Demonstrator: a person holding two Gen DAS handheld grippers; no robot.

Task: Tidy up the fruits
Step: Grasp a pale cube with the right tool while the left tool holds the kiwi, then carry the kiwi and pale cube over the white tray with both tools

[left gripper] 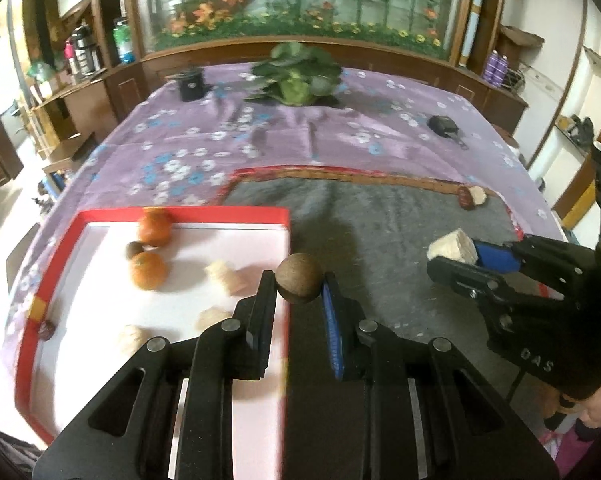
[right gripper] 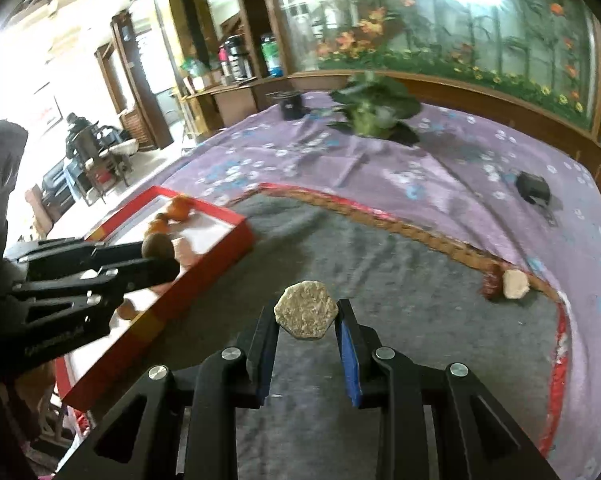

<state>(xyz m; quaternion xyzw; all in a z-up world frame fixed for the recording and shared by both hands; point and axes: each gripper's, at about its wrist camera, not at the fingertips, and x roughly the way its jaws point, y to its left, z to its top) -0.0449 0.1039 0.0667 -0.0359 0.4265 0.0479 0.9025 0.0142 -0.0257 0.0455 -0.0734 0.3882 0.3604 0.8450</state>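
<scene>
Purple floral tablecloth [left gripper: 188, 148] covers a big table w/ a wood cabinet and flower-painted glass panel behind; grey mat w/ red-orange woven edge [left gripper: 380, 216] lies on the cloth at the near side; red-rimmed shallow box w/ white inside [left gripper: 100, 280] sits just left of the mat.

Left gripper [left gripper: 299, 285] pinches a round brown fruit [left gripper: 299, 278] between its black and blue fingers, held over the box's right rim; right-cam view shows same fruit [right gripper: 157, 247] above the box edge.

Right gripper [right gripper: 306, 314] pinches a pale beige, rough, hexagon-faced chunk [right gripper: 305, 310] betw. both pads, above the grey mat, well right of the box; left cam sees that chunk [left gripper: 452, 245] from the side.

Inside the box: two orange tangerines [left gripper: 148, 270] near the back-left, a small brown fruit [left gripper: 134, 249] touching them, several pale beige pieces [left gripper: 225, 277] toward the middle and front; small dark red fruit [left gripper: 46, 329] at the left rim, inside or on it, can't tell.

On the mat's far right edge a dark red fruit [right gripper: 491, 283] and a pale beige piece [right gripper: 516, 284] lie touching.

Far end of table: leafy green cabbage-like plant [left gripper: 298, 74], black cylindrical item [left gripper: 191, 84] to its left, small black object [left gripper: 443, 125] on the right; blurry.
</scene>
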